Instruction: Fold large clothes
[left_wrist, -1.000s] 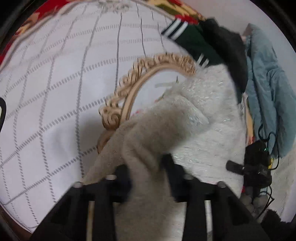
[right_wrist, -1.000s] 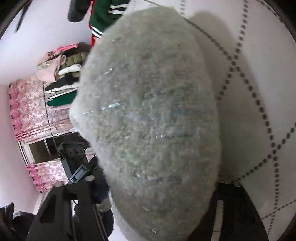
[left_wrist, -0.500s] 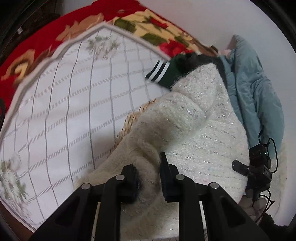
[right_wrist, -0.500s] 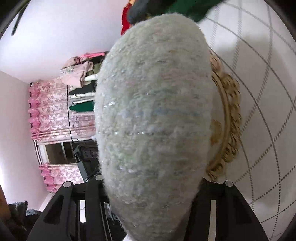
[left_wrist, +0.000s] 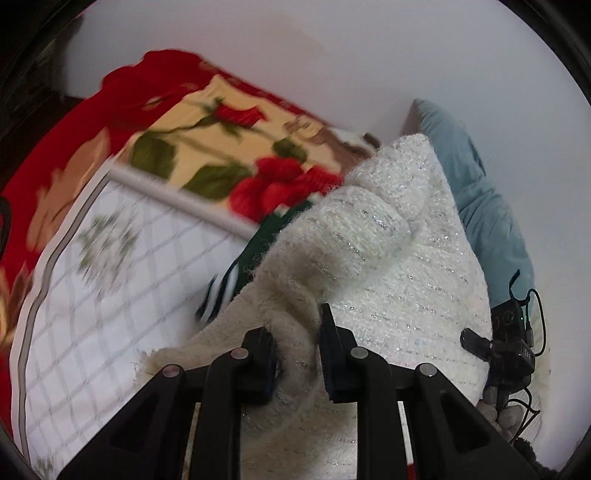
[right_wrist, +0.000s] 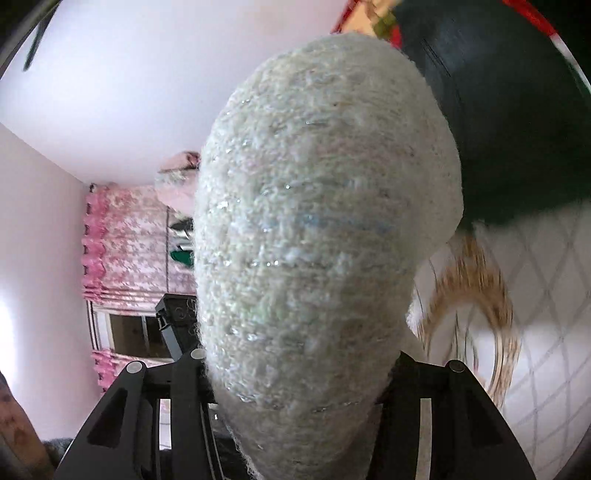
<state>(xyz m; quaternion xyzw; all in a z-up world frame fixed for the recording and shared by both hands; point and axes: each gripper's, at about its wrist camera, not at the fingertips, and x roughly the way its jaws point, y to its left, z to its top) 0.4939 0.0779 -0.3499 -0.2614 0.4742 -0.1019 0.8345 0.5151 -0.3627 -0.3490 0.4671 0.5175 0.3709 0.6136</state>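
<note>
A fluffy cream sweater with silver threads hangs lifted above the bed. My left gripper is shut on a thick fold of its edge, and the fabric bulges up between the two black fingers. In the right wrist view the same sweater fills the middle as a big rounded bunch. My right gripper holds that bunch between widely spaced jaws. Its fingertips are hidden behind the wool.
A white grid-pattern bedspread lies over a red floral blanket. A green striped garment and a blue-grey one lie near the wall. A gold-framed mirror rests on the bed, and a black device with cables sits at the right.
Both grippers have risen with the sweater in them. The left view now shows the wall and red blanket, and the mirror has dropped out of it. The right view has tilted up.
</note>
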